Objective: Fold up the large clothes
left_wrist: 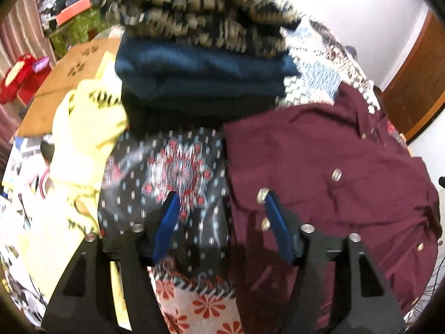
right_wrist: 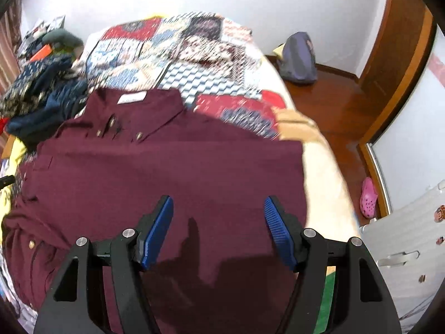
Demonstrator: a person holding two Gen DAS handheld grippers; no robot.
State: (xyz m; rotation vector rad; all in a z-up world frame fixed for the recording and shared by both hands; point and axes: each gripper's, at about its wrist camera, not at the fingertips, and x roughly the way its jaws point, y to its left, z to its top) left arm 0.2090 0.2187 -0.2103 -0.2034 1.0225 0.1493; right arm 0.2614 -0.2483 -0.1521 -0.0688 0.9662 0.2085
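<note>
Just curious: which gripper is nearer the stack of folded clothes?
Left. The left gripper hangs open over the maroon shirt's edge, the stack straight ahead. The right gripper is open over the shirt's middle, the stack far off to its left.

Folded clothes stack (left_wrist: 203,64) blocks beyond the maroon shirt (right_wrist: 167,167).

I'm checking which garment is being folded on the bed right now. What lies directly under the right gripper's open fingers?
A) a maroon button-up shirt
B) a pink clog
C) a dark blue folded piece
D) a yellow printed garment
A: the right gripper hangs open over the maroon button-up shirt, spread flat with its collar at the far end; nothing sits between the pads.
</note>
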